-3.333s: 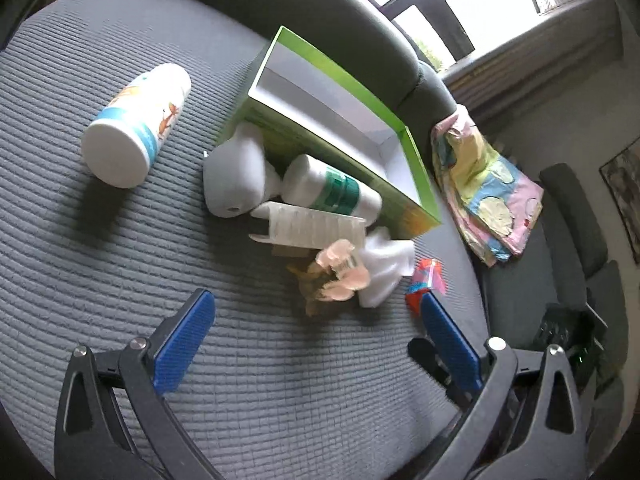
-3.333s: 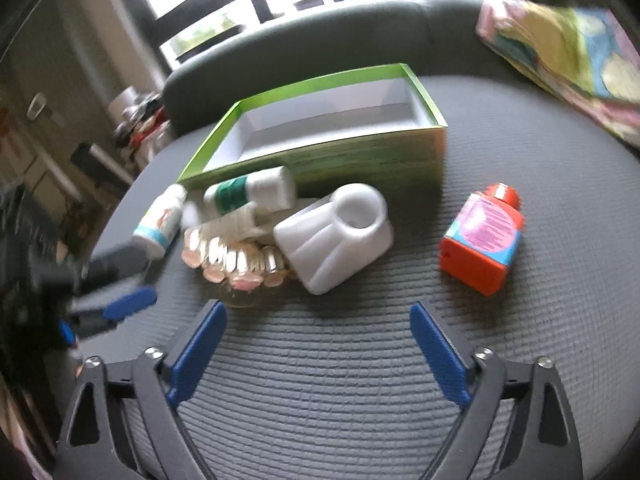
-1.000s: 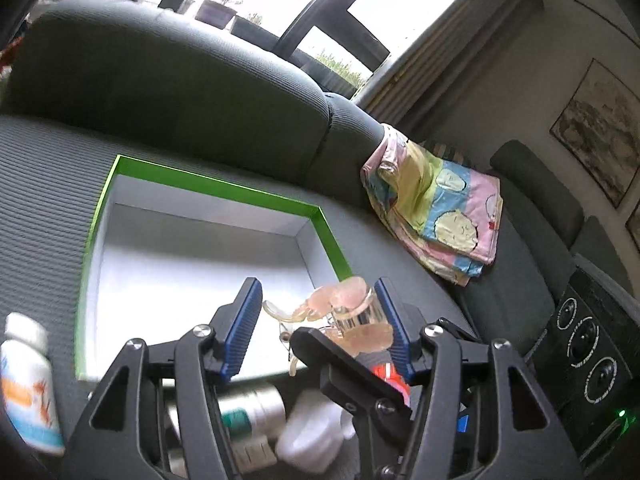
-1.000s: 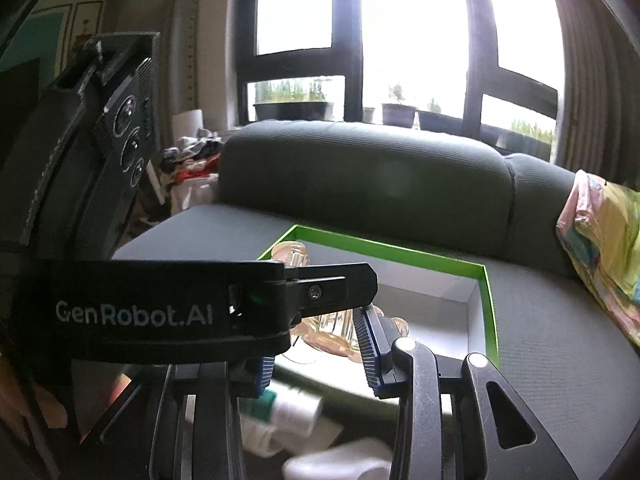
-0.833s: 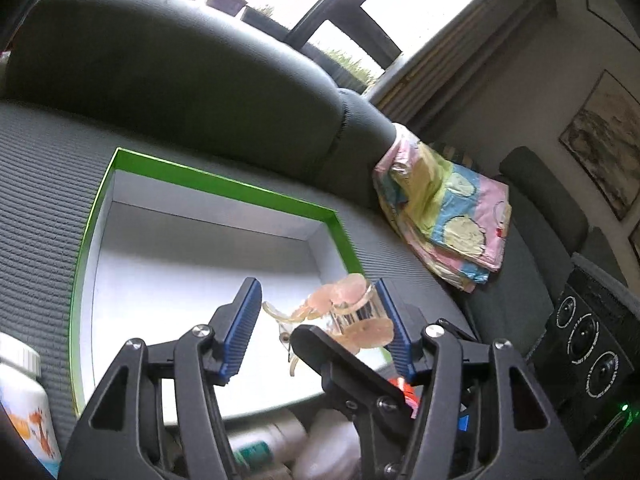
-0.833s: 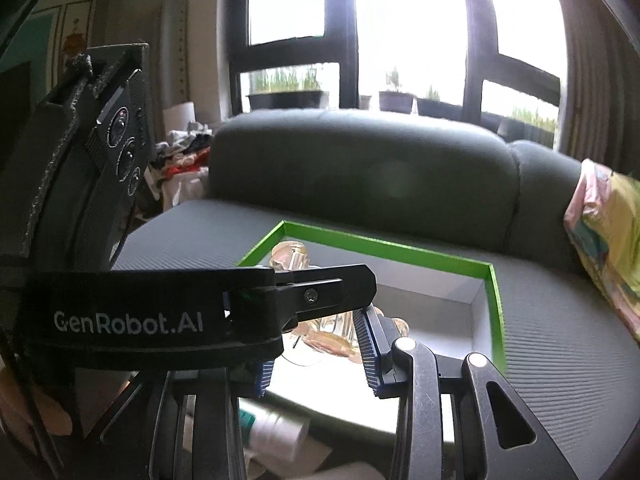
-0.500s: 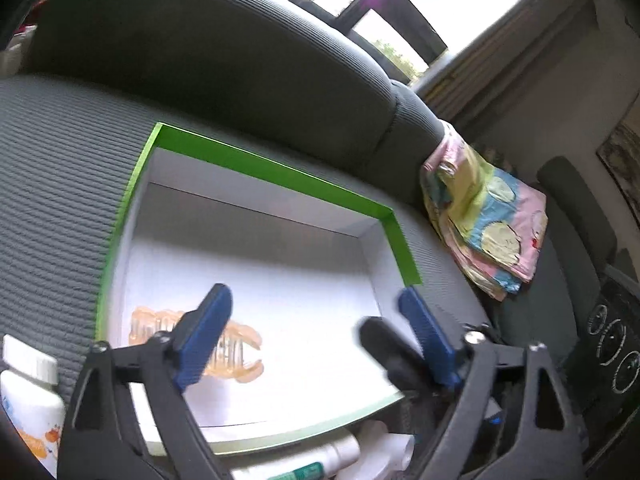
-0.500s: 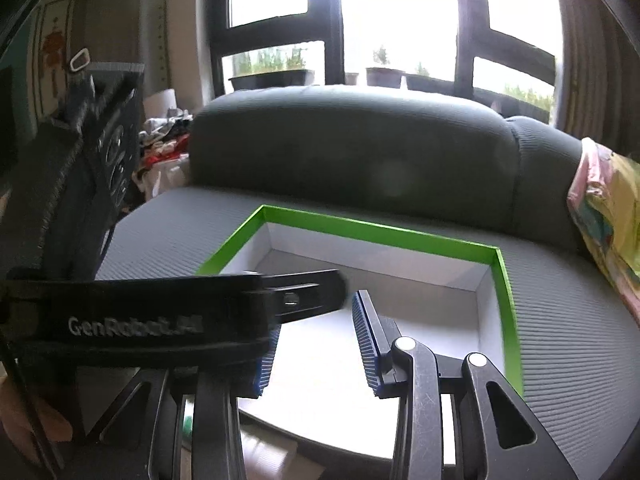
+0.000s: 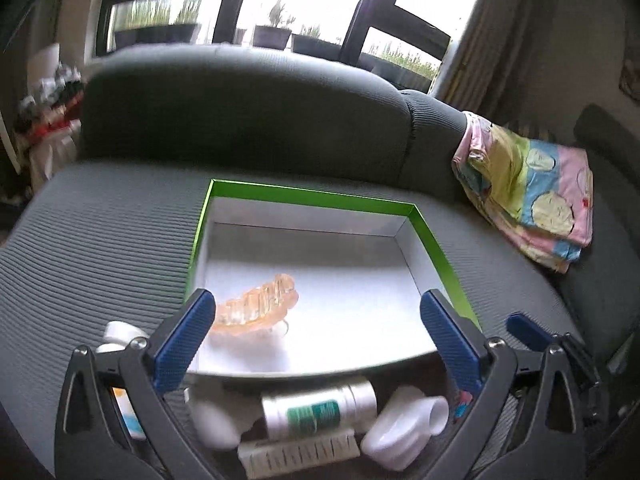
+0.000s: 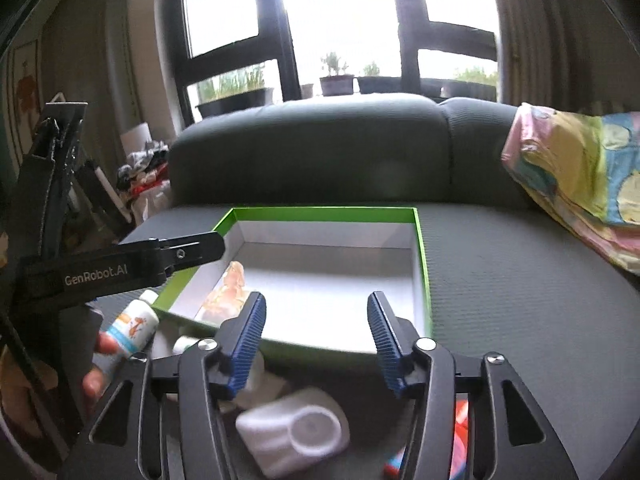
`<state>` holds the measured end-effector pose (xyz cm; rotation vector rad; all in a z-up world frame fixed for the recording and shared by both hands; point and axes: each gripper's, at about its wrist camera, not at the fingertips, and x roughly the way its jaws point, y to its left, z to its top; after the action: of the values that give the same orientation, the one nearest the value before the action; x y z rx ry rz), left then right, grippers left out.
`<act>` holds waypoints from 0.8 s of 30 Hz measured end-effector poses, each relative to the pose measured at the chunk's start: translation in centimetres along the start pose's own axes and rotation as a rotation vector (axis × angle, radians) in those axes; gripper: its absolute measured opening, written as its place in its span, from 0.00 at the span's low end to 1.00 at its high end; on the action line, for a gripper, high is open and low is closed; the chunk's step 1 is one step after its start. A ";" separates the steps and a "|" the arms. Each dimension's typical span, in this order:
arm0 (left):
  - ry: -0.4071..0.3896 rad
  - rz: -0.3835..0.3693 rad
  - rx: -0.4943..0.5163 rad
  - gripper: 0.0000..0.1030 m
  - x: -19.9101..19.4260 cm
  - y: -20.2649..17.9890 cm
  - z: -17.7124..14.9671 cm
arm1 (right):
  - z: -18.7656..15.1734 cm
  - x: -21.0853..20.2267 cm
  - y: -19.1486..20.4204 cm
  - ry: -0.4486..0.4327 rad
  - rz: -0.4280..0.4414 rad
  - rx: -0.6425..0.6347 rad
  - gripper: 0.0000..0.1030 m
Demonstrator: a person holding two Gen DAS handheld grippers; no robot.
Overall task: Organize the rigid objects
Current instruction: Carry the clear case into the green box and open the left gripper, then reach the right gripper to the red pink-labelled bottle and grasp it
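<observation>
A green-rimmed box point(image 9: 312, 196) with a white inside stands on the grey seat cushion; it also shows in the right wrist view point(image 10: 424, 264). A clear orange dental model point(image 9: 256, 306) lies inside it near the left wall, also seen in the right wrist view point(image 10: 228, 288). My left gripper point(image 9: 320, 332) is open and empty above the box's near edge. My right gripper point(image 10: 316, 336) is open and empty over the near edge too. A white bottle with a green label point(image 9: 320, 410), a white plastic holder point(image 9: 404, 428) and a ribbed white strip point(image 9: 300, 454) lie before the box.
A white bottle with a blue and orange label point(image 10: 130, 328) lies left of the box. A red bottle point(image 10: 460, 432) sits low right, mostly hidden. A colourful folded cloth point(image 9: 528, 196) lies at the right by the backrest point(image 9: 240, 112). The left gripper's body point(image 10: 100, 270) crosses the right view.
The left gripper, shut on the dental model a second ago, opened and let it drop into the box. Both grippers drew back toward the box's near edge; the right one opened wider.
</observation>
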<state>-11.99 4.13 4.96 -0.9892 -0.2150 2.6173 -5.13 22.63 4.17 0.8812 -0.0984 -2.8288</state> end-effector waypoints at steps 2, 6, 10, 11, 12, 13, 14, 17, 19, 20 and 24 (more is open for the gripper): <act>-0.007 0.006 0.014 0.99 -0.7 -0.4 -0.4 | -0.4 -0.9 -0.2 0.001 0.006 0.017 0.52; 0.014 0.004 0.025 0.99 -1.7 -0.5 -1.8 | -1.4 -2.5 -0.9 0.008 0.020 0.066 0.53; 0.063 -0.015 0.027 0.99 -1.9 -0.5 -3.7 | -2.7 -3.9 -2.1 0.016 0.019 0.120 0.53; 0.084 -0.011 0.030 0.99 -1.7 -0.6 -4.4 | -2.9 -4.1 -2.4 0.021 0.017 0.130 0.53; 0.098 -0.013 0.032 0.99 -1.6 -0.5 -4.9 | -3.2 -4.3 -2.7 0.028 0.016 0.142 0.53; 0.112 -0.015 0.034 0.99 -1.5 -0.6 -5.5 | -3.5 -4.4 -3.0 0.037 0.016 0.152 0.53; 0.139 -0.013 0.046 0.99 -1.2 -0.8 -6.3 | -3.9 -4.5 -3.2 0.046 0.015 0.161 0.53; 0.184 -0.009 0.091 0.99 -0.7 -1.4 -7.9 | -5.1 -4.5 -3.7 0.072 0.046 0.199 0.53; 0.203 -0.032 0.122 0.99 -0.6 -2.0 -8.7 | -6.2 -4.2 -3.8 0.098 0.083 0.230 0.53; 0.212 -0.047 0.149 0.99 -0.6 -2.6 -9.3 | -6.8 -4.0 -3.8 0.110 0.103 0.243 0.53; 0.215 -0.080 0.203 0.99 -0.5 -4.4 -10.8 | -8.5 -3.5 -4.3 0.121 0.095 0.279 0.53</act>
<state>-3.35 8.26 -1.70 -1.1527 0.0612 2.3821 1.94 27.43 -1.35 1.0694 -0.5144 -2.7061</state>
